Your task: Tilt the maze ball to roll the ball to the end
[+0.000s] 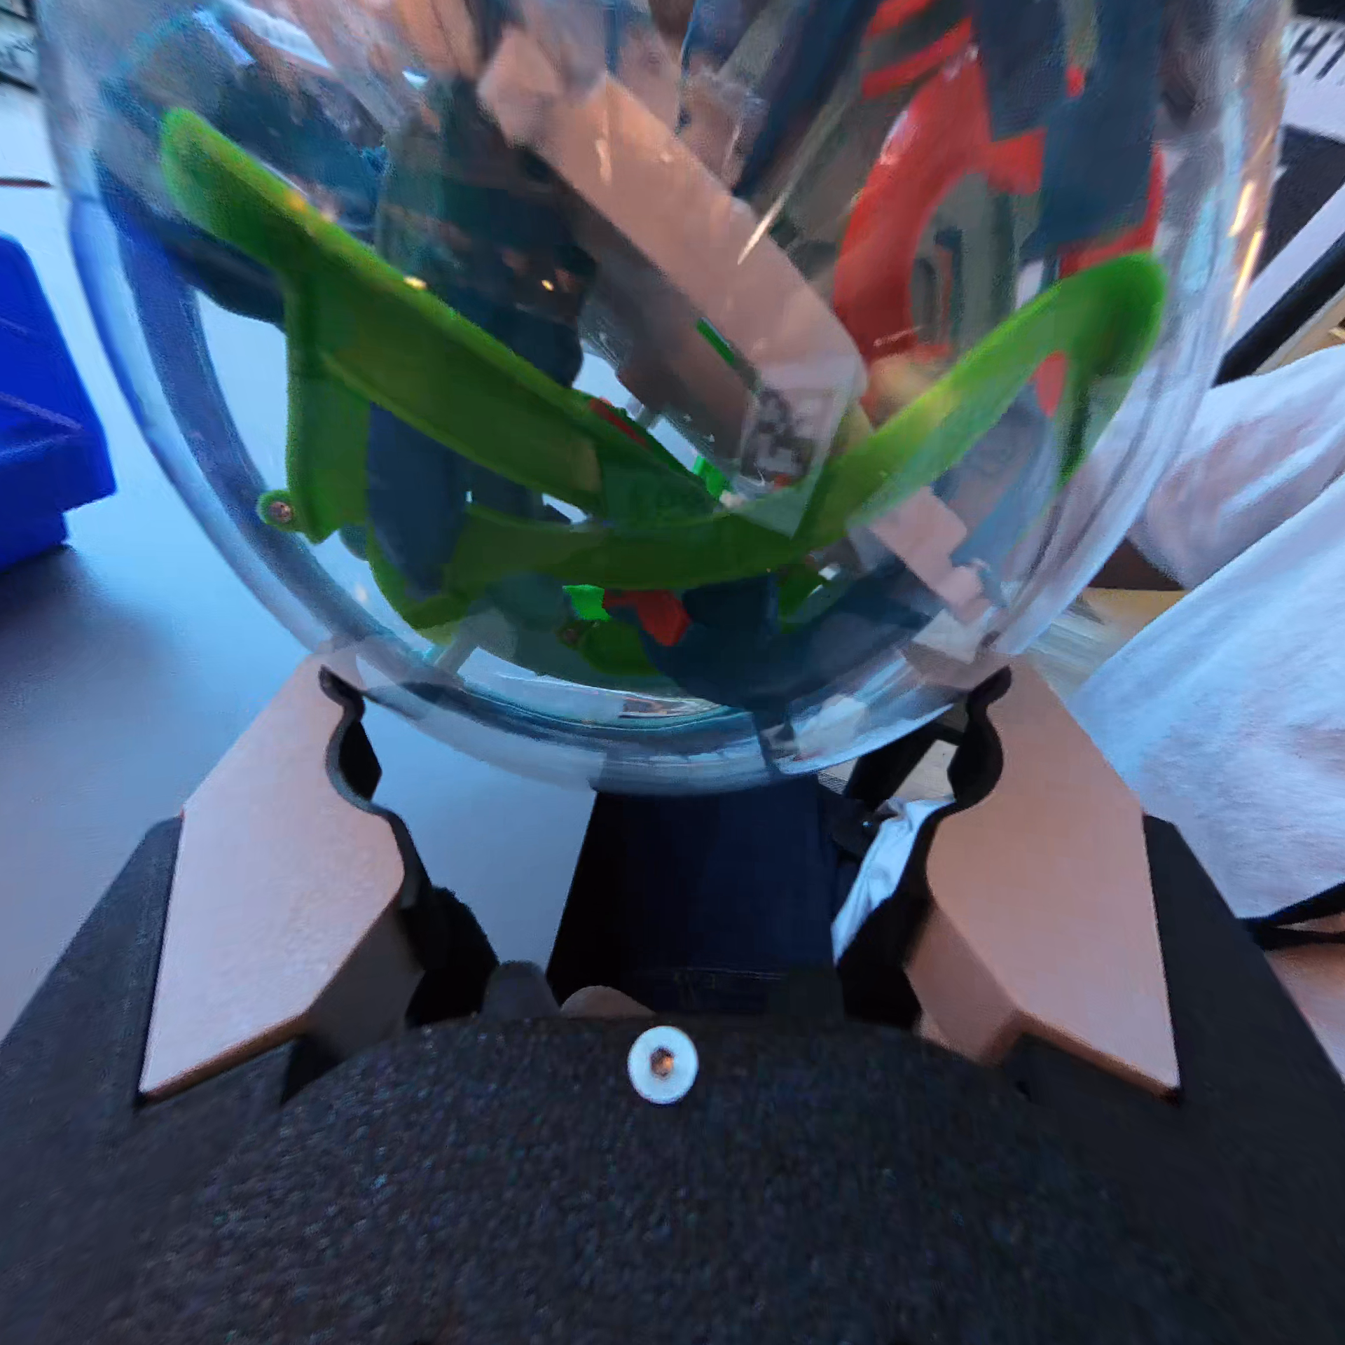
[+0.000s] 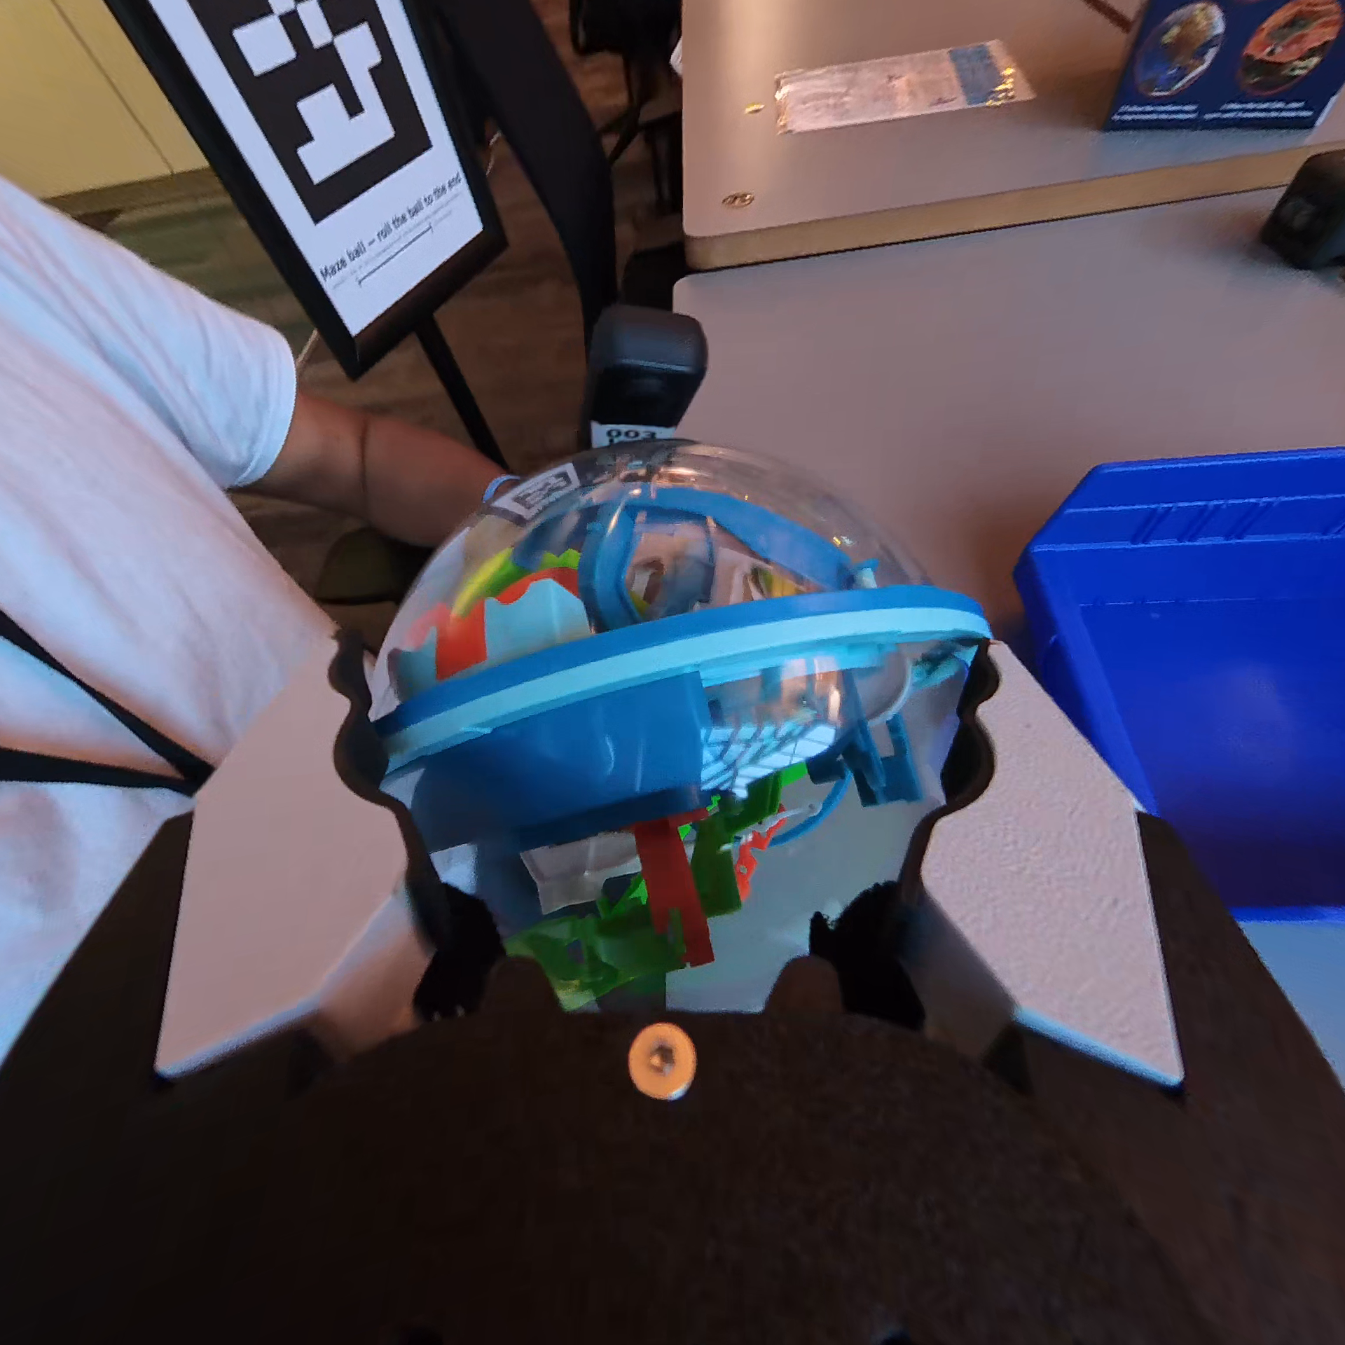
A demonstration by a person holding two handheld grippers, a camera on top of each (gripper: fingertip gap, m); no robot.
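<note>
The maze ball [image 2: 655, 655] is a clear sphere with a blue equator ring and green, red and blue tracks inside. My right gripper [image 2: 662, 699] is shut on it, with a finger on each side at the ring. In the left wrist view the maze ball [image 1: 655, 364] fills the upper frame, and my left gripper [image 1: 666, 691] holds its near curve between both fingertips. The left gripper's black body [image 2: 644, 364] shows behind the ball in the right wrist view. A right gripper finger [image 1: 691, 240] shows through the shell. I cannot make out the small ball inside.
A blue bin [image 2: 1201, 655] stands on the grey table [image 2: 982, 364] just right of the ball; it also shows in the left wrist view [image 1: 36, 407]. A person in a white shirt [image 2: 109, 473] is close on the left. A framed sign [image 2: 313, 145] and a blue box [image 2: 1230, 65] stand farther back.
</note>
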